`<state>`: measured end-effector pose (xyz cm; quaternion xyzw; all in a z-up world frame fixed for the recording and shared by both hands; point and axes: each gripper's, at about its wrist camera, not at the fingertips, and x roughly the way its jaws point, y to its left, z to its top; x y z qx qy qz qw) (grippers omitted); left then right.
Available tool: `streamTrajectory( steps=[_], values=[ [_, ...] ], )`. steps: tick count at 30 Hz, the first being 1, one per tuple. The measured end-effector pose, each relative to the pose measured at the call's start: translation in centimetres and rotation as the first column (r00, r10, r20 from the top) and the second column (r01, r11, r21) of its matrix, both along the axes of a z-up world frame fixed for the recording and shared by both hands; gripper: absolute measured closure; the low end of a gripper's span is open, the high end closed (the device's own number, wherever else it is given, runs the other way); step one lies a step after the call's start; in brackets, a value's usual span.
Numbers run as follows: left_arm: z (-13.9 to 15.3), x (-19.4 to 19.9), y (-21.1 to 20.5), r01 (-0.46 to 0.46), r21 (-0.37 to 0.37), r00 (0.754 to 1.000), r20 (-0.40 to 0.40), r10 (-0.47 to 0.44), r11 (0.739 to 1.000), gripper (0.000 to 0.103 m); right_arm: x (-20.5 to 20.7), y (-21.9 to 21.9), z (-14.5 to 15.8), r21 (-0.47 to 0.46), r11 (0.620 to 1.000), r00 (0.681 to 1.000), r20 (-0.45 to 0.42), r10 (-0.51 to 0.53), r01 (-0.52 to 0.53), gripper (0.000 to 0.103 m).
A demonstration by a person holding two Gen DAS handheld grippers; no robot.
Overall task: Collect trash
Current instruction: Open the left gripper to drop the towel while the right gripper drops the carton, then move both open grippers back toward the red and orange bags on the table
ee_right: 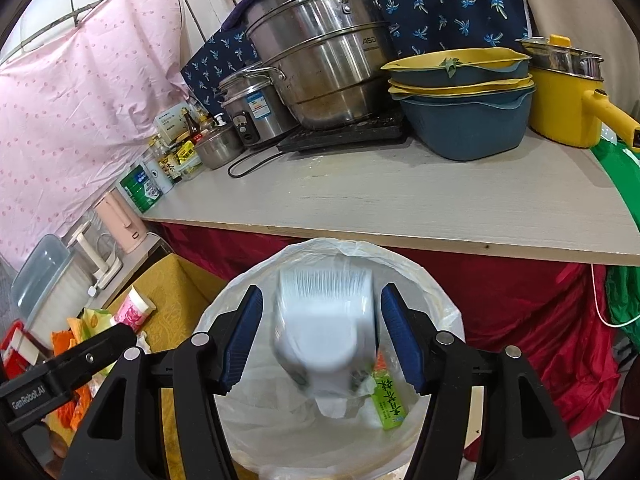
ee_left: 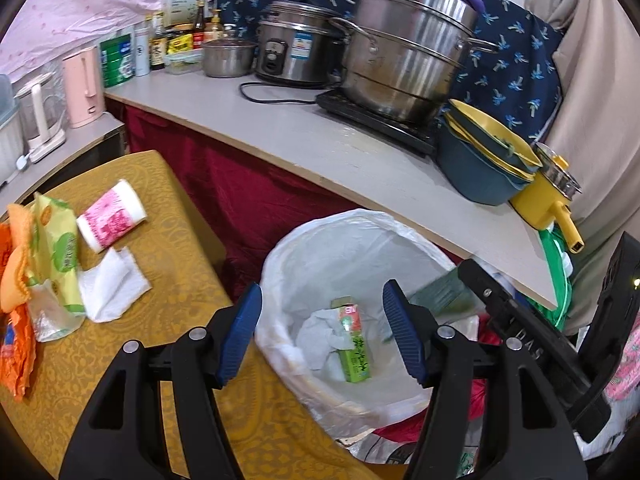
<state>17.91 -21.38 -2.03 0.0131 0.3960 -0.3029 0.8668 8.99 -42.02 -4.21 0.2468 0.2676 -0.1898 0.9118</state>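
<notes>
A trash bin with a white liner (ee_left: 320,224) (ee_right: 432,276) stands beside a yellow-clothed table (ee_left: 172,280). In it lie a green drink carton (ee_left: 354,348) (ee_right: 388,400) and crumpled white paper (ee_left: 320,336). My left gripper (ee_left: 322,336) is open and empty above the bin. My right gripper (ee_right: 322,336) is open over the bin; a blurred clear plastic cup (ee_right: 324,320) is between its fingers, apparently loose and falling. On the table lie a pink-and-white cup (ee_left: 112,216) (ee_right: 134,310), a white tissue (ee_left: 112,288), a green-yellow wrapper (ee_left: 56,248) and orange wrappers (ee_left: 16,320).
A grey counter (ee_left: 320,148) (ee_right: 400,196) over a red cloth runs behind the bin, with steel pots (ee_left: 408,52), a rice cooker (ee_left: 296,44), stacked blue-yellow basins (ee_left: 484,160), a yellow pot (ee_left: 548,196), bottles and a pink kettle (ee_left: 82,86).
</notes>
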Motion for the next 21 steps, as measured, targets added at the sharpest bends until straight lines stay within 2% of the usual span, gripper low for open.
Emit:
streamTrajectory(
  steps=[2, 11, 21],
  values=[
    [0.0, 0.0, 0.7, -0.015, 0.008, 1.000, 0.005, 0.015, 1.000, 0.043, 0.3, 0.3, 0.2, -0.003, 1.000, 1.000, 0.005, -0.003, 0.003, 0.035],
    [0.3, -0.5, 3.8, -0.078, 0.014, 0.997, 0.019, 0.078, 0.997, 0.031, 0.3, 3.0, 2.1, -0.024, 0.999, 0.999, 0.029, 0.038, -0.037, 0.030],
    [0.6, -2.0, 9.2, -0.152, 0.016, 0.988, 0.025, 0.152, 0.988, 0.028, 0.0, 8.3, 4.0, -0.049, 0.991, 0.991, 0.046, 0.125, -0.123, 0.028]
  ],
)
